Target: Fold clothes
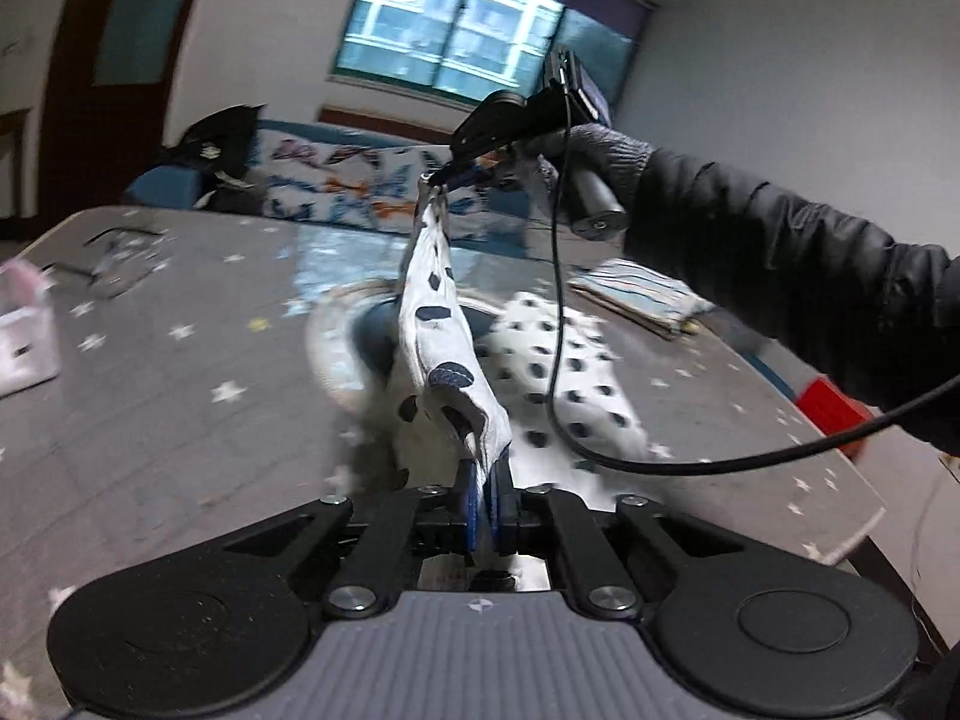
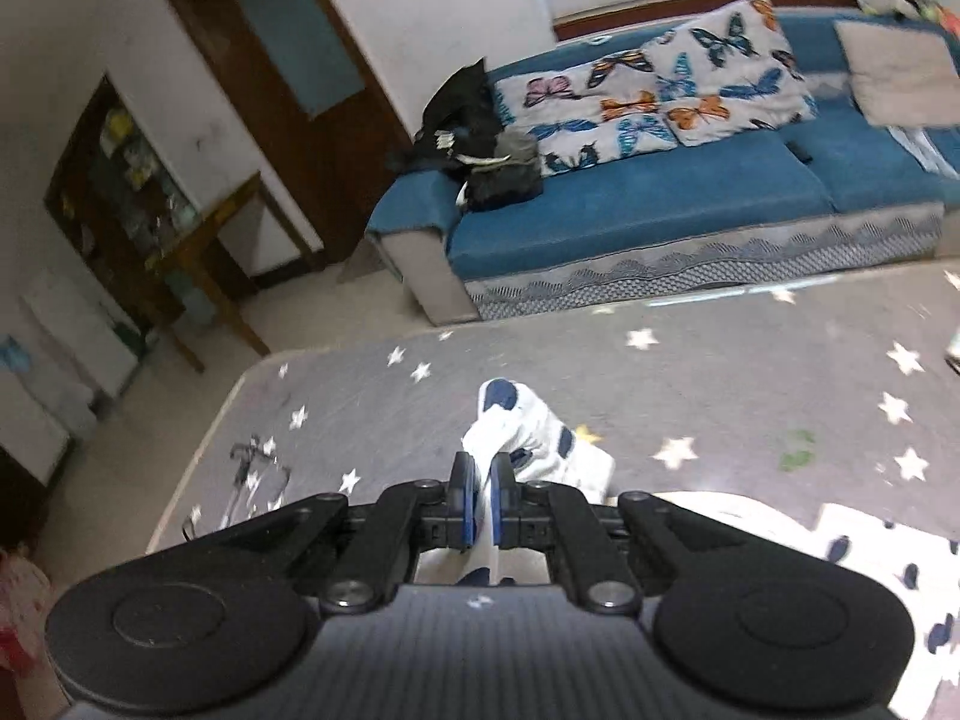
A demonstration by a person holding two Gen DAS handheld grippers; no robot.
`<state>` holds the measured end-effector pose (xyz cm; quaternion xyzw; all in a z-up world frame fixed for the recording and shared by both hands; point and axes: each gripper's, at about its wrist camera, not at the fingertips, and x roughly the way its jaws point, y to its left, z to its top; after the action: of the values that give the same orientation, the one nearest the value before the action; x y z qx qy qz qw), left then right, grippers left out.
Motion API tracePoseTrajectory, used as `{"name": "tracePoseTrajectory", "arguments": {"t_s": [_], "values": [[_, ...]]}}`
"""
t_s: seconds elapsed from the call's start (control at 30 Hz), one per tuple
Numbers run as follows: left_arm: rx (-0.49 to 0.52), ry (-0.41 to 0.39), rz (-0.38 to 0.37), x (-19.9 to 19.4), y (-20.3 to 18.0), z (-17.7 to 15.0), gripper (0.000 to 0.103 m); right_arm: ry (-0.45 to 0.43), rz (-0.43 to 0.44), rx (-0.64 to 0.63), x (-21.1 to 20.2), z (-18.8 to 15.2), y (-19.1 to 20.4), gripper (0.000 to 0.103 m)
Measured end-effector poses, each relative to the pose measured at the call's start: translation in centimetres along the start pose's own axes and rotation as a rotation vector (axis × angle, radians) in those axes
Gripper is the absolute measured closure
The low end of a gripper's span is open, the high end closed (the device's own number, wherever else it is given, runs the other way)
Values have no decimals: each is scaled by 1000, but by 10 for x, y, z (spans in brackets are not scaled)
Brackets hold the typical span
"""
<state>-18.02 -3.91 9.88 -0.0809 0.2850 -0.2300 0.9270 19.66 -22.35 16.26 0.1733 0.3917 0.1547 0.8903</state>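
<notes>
Two grippers are working over the grey star-printed table (image 1: 180, 396), and both are pinching the same white garment with dark spots (image 1: 441, 336). The left gripper (image 1: 485, 498) is clamping its blue pads together on one edge of the cloth, just above the table's near side; the right gripper (image 1: 441, 177) is squeezing another edge higher over the table, so one band of fabric is hanging taut between the two while the rest is trailing onto the tabletop. One gloved hand (image 1: 594, 150) in a dark sleeve is gripping the right handle, and one black cable (image 1: 558, 360) is looping down from it. One folded striped cloth (image 1: 639, 294) is lying toward the table's far right (its exact pattern is blurred), and one blue sofa (image 2: 660, 204) is standing beyond the table.
</notes>
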Motion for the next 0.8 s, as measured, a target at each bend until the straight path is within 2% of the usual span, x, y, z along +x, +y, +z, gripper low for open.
{"name": "tracePoseTrajectory", "arguments": {"t_s": [0.23, 0.43, 0.7, 0.8], "values": [[82, 49, -94, 25, -45, 2, 99, -39, 8, 103, -40, -4, -87, 98], [128, 104, -163, 47, -75, -6, 99, -39, 9, 152, -55, -17, -155, 98], [190, 208, -238, 66, -89, -15, 99, 8, 16, 243, -55, -58, -221, 98], [215, 253, -265, 72, -89, -18, 99, 29, 14, 256, -54, -72, -235, 93]]}}
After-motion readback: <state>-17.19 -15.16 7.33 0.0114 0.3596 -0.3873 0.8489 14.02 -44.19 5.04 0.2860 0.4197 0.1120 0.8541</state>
